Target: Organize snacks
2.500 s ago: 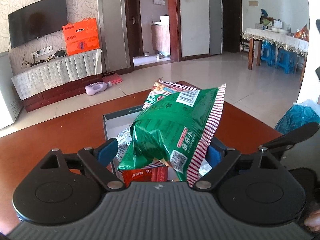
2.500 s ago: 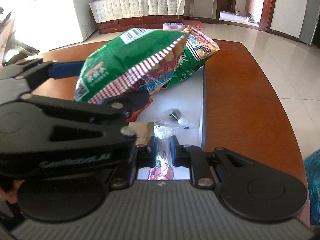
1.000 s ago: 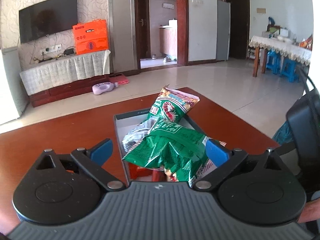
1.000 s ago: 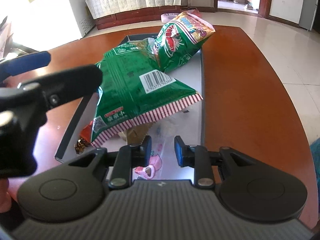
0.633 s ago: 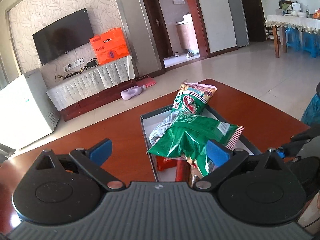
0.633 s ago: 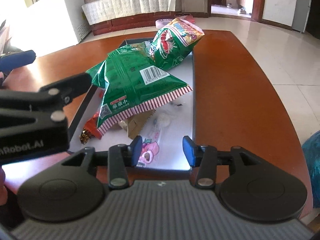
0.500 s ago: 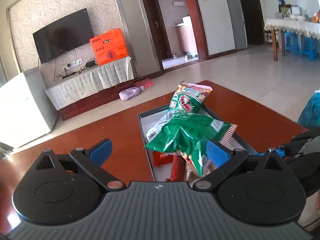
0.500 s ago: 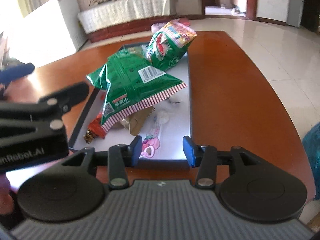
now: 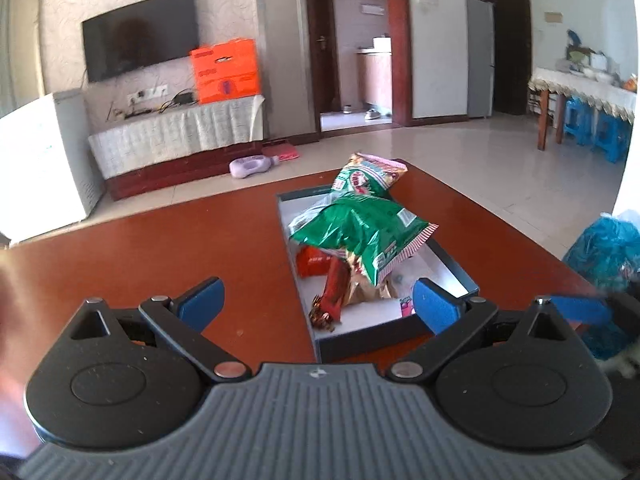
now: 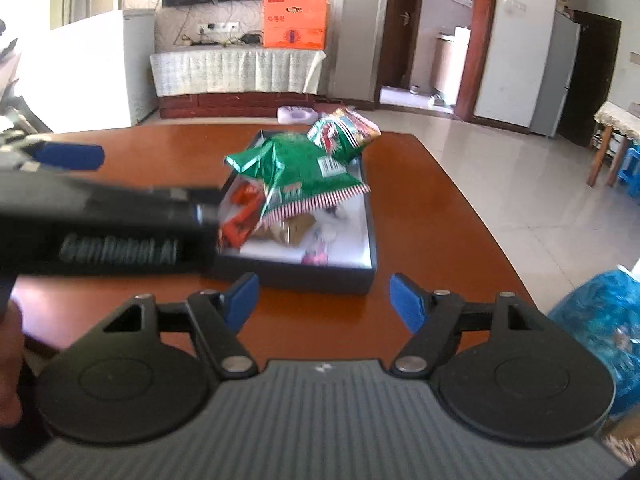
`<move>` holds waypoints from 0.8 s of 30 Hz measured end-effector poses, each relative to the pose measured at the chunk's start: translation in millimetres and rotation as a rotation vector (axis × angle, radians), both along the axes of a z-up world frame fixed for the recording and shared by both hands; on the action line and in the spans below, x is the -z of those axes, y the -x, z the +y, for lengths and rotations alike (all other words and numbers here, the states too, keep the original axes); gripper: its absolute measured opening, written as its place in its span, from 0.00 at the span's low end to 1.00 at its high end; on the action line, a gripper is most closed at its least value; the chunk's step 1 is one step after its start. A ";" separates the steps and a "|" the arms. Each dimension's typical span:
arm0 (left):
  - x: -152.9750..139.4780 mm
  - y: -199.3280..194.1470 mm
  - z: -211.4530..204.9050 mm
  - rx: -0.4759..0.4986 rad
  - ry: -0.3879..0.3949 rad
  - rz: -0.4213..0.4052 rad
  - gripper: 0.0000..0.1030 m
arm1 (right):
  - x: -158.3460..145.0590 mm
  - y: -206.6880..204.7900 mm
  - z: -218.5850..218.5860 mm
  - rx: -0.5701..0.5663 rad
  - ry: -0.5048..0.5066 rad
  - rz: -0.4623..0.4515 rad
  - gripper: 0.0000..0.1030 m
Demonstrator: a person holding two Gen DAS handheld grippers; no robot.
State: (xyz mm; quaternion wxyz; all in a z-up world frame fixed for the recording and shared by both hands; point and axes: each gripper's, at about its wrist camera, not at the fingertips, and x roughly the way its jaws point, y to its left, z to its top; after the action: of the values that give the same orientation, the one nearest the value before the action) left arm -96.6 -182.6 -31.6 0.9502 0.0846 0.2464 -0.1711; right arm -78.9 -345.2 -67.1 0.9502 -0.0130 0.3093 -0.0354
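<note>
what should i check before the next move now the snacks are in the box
1. Left gripper empty, jaws wide apart: ok.
2. Right gripper empty, jaws opening with nothing between them: ok.
3. Green bag inside the box: not ok, it lies on top of the other snacks and its striped end overhangs the rim.
4. Second bag settled: not ok, it leans over the far wall of the box.
5. Small red packet and pink wrapper on the box floor: ok.
6. Loose snacks left on the table: cannot tell, only part of it shows.
</note>
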 end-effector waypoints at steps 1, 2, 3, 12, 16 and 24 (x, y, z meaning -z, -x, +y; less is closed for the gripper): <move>-1.7 2.4 4.0 -0.008 0.010 0.004 0.99 | 0.8 6.1 -1.1 0.008 -0.002 0.005 0.72; -2.8 5.2 7.7 -0.020 0.021 0.009 0.99 | 1.8 15.4 -2.5 0.017 -0.011 0.012 0.72; -4.4 7.3 11.5 -0.028 0.033 0.010 0.99 | 3.4 22.7 -4.3 0.022 -0.027 0.019 0.72; -7.8 20.0 28.6 -0.053 0.040 0.008 0.99 | 1.1 78.0 -10.5 -0.016 -0.082 0.109 0.72; -3.7 28.9 29.6 -0.049 0.000 0.007 0.99 | -9.0 88.6 -4.2 -0.052 -0.082 0.128 0.72; 10.5 30.9 8.0 0.050 -0.042 0.044 0.99 | -12.5 92.6 -4.2 -0.062 -0.049 0.155 0.78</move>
State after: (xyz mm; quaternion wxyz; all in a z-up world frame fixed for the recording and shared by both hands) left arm -127.6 -174.6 -42.1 0.9379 0.1071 0.2687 -0.1915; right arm -171.5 -349.4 -54.5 0.9240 -0.0019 0.3823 0.0028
